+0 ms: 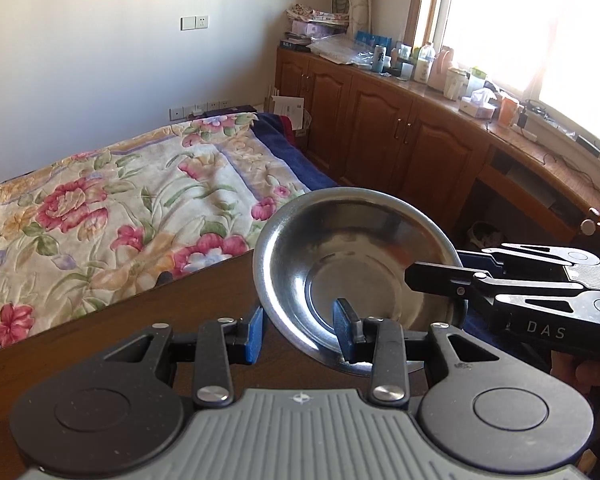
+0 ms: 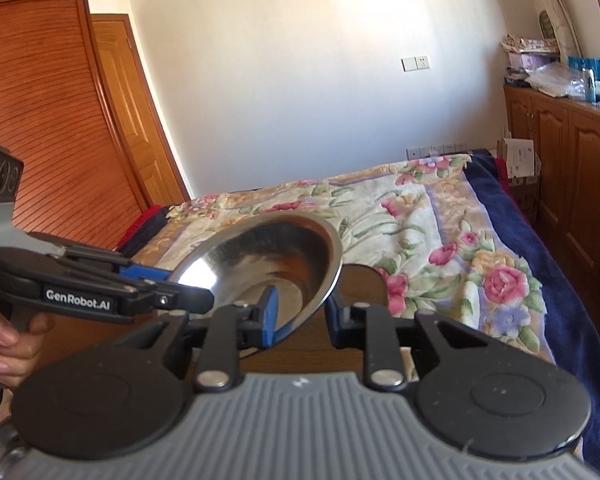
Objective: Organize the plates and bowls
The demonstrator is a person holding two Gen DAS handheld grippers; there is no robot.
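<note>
Above the table (image 1: 140, 332), near its edge toward the bed (image 1: 120, 200), a steel bowl (image 1: 340, 248) is held between both grippers and appears to be clear of the wood. The left gripper (image 1: 298, 330) is clenched on the rim nearest it, with one blue pad inside the bowl and the other against the outer wall. The right gripper (image 2: 302, 312) is clamped on the rim to one side of that, again with one pad inside and one outside, so the two grips are set roughly a quarter turn apart round the rim. The bowl is tilted over the table, its mouth turned toward the left gripper and its base away from it. Being round, it has no long axis to be lined up; what matters is the tilt and the line between the two pinch points. Neither hand is nearer, since the bowl lies straight ahead of both sets of jaws and is touched by both. No plates or other bowls can be made out on the table from these views, so where the bowl is meant to be set cannot be told. It is judged that the coming move must be shared: both grips should be carried together over the table and the tilt levelled, or the thin rim may be twisted out of one pinch.
</note>
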